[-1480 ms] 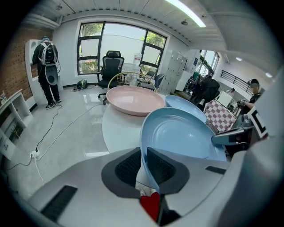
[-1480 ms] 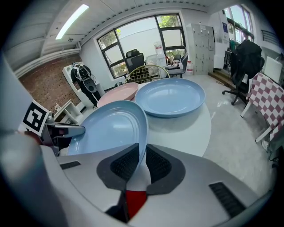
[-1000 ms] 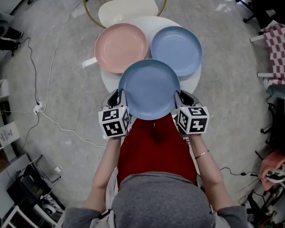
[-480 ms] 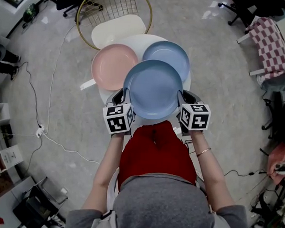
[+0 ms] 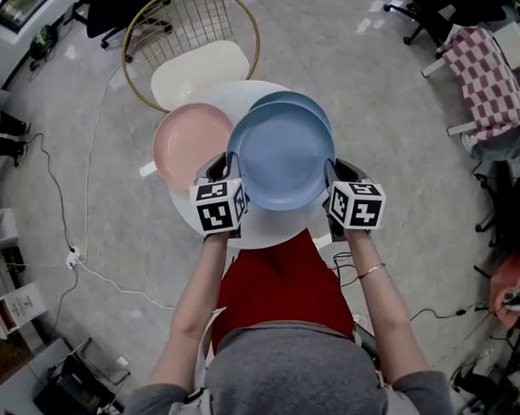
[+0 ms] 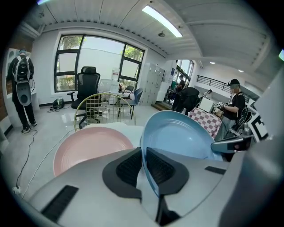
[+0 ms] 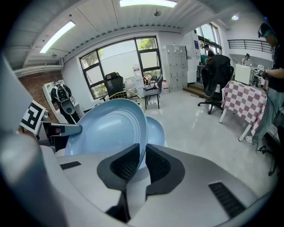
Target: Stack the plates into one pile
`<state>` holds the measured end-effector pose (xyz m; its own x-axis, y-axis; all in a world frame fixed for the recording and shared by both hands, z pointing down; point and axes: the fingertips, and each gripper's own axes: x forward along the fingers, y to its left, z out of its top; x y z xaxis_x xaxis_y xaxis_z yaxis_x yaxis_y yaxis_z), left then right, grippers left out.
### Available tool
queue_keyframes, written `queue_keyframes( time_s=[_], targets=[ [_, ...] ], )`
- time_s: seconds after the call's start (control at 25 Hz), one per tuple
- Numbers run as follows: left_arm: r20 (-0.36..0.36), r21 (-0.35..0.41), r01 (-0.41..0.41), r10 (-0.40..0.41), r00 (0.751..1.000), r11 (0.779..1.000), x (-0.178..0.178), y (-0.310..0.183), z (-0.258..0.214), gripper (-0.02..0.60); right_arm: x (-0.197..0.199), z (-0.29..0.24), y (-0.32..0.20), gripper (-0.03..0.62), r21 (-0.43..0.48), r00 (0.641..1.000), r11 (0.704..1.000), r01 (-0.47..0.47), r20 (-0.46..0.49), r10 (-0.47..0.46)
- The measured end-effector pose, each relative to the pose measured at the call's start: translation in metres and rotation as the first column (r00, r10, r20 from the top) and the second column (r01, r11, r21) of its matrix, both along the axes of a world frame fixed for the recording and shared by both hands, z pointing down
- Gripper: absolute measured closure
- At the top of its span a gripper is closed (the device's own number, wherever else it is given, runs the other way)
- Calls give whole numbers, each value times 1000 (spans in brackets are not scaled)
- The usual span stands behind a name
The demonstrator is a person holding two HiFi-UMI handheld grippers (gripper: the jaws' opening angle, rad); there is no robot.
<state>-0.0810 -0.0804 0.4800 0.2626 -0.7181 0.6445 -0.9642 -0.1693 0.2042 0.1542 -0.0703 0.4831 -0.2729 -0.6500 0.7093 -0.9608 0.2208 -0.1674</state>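
Nearest the person, two boxy cubes with black-and-white square markers sit atop the grippers, one at the end of each bare forearm. The left gripper (image 5: 219, 169) has its ribbed black pads (image 6: 128, 167) pinched on the left edge of a smooth, matte blue plate (image 5: 281, 156). The right gripper (image 5: 336, 173) clamps the opposite edge the same way, so the thin raised rim runs between each pair of dark, grooved pads (image 7: 155, 165). The plate is round and shallow, with a faint ring marking where the flat well meets the sloping lip. It is held off the table (image 5: 268, 230), a round white top with a plain, even surface. In the head view it covers most of a second blue plate (image 5: 291, 99) of the same shape, which lies on the far side of the table with only a crescent of its rim showing. To the left lies a pink plate (image 5: 187, 144), also round and matte, with fine concentric ridges in the left gripper view; the held plate's edge overlaps its right side. Beyond the table stands a chair (image 5: 198, 73) with a cream padded seat and a curved gold wire back, on a glossy grey floor.
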Motion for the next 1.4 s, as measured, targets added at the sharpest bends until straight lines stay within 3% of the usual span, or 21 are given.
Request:
queue_keyframes(
  time_s=[0.56, 0.88, 1.4],
  targets=[
    [26, -77, 19, -17, 1000, 997, 22, -67, 42, 535, 22, 40, -73, 533, -68, 999, 997, 24, -35, -26],
    [63, -126, 22, -14, 998, 992, 26, -72, 68, 531, 26, 62, -85, 533, -100, 996, 994, 47, -76, -55],
    [137, -138, 32, -13, 991, 990, 27, -73, 78, 526, 31, 76, -87, 532, -126, 992, 990, 61, -99, -74]
  ],
)
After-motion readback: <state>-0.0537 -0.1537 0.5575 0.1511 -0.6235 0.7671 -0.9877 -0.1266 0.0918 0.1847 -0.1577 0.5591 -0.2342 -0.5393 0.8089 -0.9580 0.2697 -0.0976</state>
